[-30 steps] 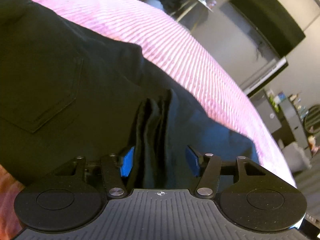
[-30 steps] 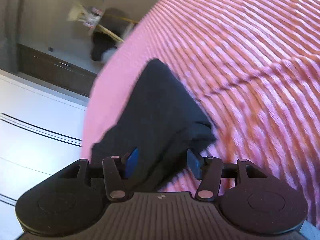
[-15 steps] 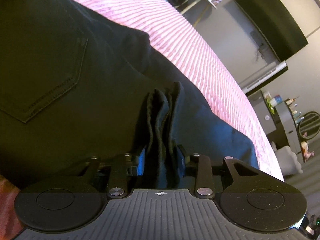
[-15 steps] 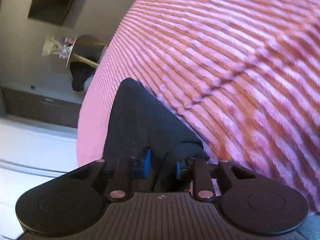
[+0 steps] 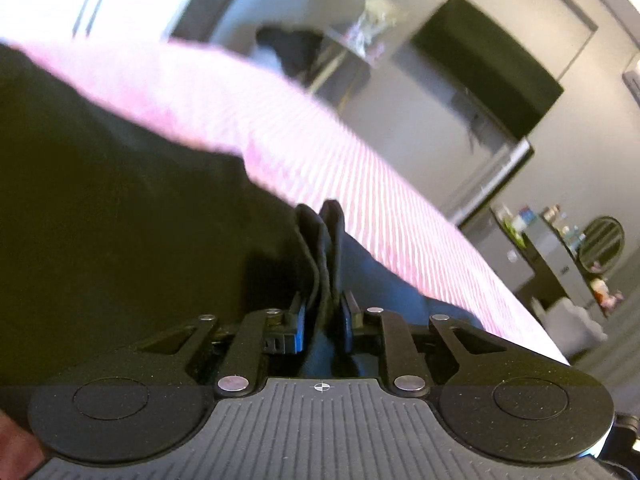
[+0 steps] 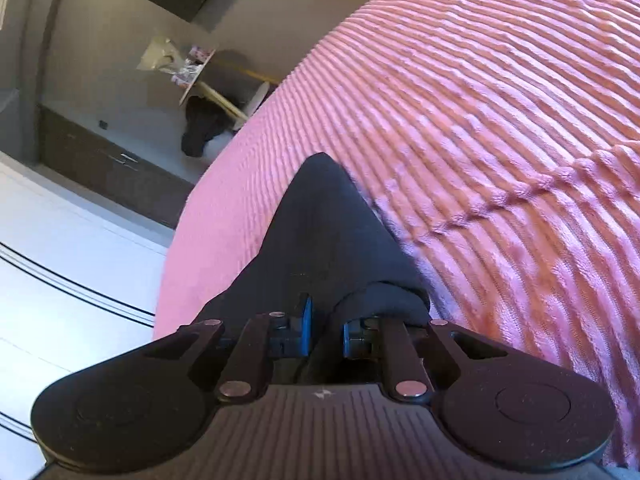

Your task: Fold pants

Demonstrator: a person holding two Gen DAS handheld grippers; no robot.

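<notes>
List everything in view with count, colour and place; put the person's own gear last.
pants: one, black, spread on the bed
bedspread: one, pink, ribbed, under the pants
television: one, black, on the far wall
round table: one, pale, past the bed, dark cloth hanging off it
dresser: one, dark, cluttered top, far right
left claw: one, black with blue pads, shut on a bunched pants fold
right claw: one, same colours, shut on a pants edge

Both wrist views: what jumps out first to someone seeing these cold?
The pink ribbed bedspread fills most of both views, with the dark pants spread across it. Each gripper is pinching that fabric: the left gripper has a bunched fold between its blue pads, the right gripper a pointed end of the pants. Both have just been closing. Behind, a dark wall screen hangs at upper right in the left view.
</notes>
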